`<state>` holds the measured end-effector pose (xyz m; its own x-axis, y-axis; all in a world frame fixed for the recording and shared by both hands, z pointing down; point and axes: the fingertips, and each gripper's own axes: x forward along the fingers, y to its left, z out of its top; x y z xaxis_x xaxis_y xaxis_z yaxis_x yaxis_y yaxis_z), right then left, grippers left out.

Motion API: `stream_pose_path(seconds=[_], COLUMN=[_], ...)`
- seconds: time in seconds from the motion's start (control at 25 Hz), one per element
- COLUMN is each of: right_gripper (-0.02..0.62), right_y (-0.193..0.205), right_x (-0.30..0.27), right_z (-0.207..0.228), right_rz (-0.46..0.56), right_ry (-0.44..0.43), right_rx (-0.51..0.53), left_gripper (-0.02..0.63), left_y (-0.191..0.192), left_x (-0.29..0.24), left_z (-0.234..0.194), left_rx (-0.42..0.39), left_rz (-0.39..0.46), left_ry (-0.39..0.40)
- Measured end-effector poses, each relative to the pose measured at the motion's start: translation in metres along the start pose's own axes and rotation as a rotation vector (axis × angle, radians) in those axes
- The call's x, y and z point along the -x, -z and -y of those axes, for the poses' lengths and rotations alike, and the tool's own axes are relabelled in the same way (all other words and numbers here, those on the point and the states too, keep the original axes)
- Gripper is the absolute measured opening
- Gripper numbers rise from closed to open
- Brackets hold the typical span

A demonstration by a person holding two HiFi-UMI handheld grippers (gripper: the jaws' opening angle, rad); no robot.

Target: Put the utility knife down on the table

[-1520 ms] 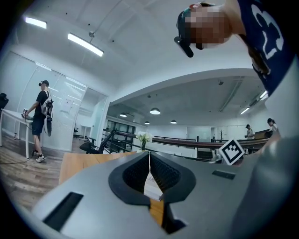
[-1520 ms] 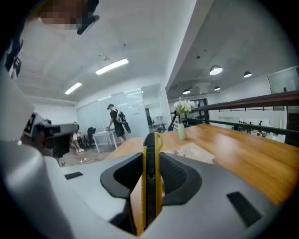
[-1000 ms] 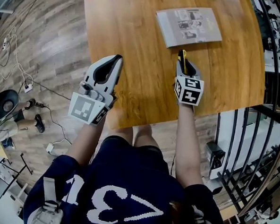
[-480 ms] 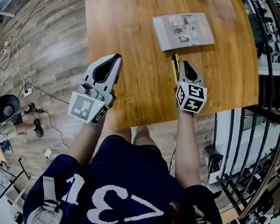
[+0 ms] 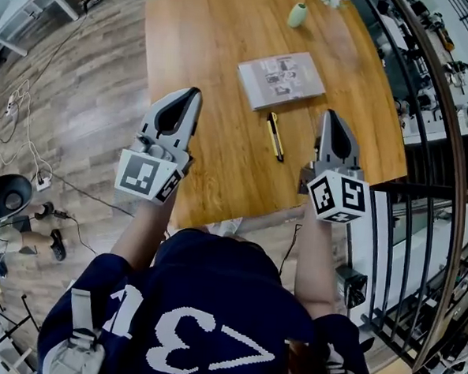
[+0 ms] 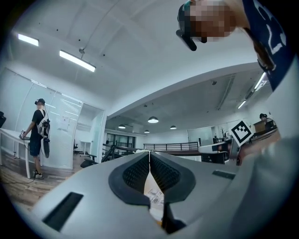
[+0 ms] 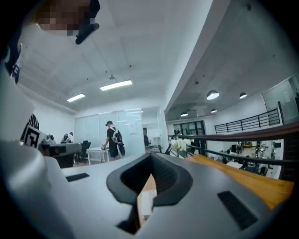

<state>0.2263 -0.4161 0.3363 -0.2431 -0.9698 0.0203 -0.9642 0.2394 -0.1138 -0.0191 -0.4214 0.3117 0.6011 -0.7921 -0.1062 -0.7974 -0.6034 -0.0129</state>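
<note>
The yellow and black utility knife (image 5: 275, 136) lies flat on the wooden table (image 5: 218, 55), just below the booklet (image 5: 281, 80). My right gripper (image 5: 334, 117) hangs above the table to the right of the knife, shut and empty. My left gripper (image 5: 189, 95) is raised over the table's left side, also shut with nothing between its jaws. In the left gripper view (image 6: 149, 154) and the right gripper view (image 7: 150, 158) the jaw tips meet and point level across the room.
A small green vase (image 5: 297, 15) with white flowers stands at the table's far edge. A black railing (image 5: 423, 202) runs along the right of the table. A person with a backpack (image 6: 37, 133) stands at a white desk in the distance.
The right gripper let go of the knife, which now lies on the table, then shut and rose up to the right. The left gripper also rose a little.
</note>
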Motion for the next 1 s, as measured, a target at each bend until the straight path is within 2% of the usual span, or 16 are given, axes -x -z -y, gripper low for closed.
stream_pose_path(seconds=[0.16,0.4,1.0], right_gripper=[0.023,0.023,0.023], right_y=[-0.044,-0.079,-0.104], right_x=[0.021,0.048,0.068], right_z=[-0.009,-0.021,-0.042], right_rz=[0.092,0.177,0.223], right_ry=[-0.006,-0.009,-0.011], right_rx=[0.034,0.067,0.118], left_gripper=[0.018,0.018,0.018], left_y=[-0.019,-0.04,-0.057], left_x=[0.005,0.015,0.026], left_z=[0.009,0.02,0.022], left_rx=[-0.007,-0.028,-0.031], left_rz=[0.038,0.083,0.115], left_ry=[0.017,0.037,0.045])
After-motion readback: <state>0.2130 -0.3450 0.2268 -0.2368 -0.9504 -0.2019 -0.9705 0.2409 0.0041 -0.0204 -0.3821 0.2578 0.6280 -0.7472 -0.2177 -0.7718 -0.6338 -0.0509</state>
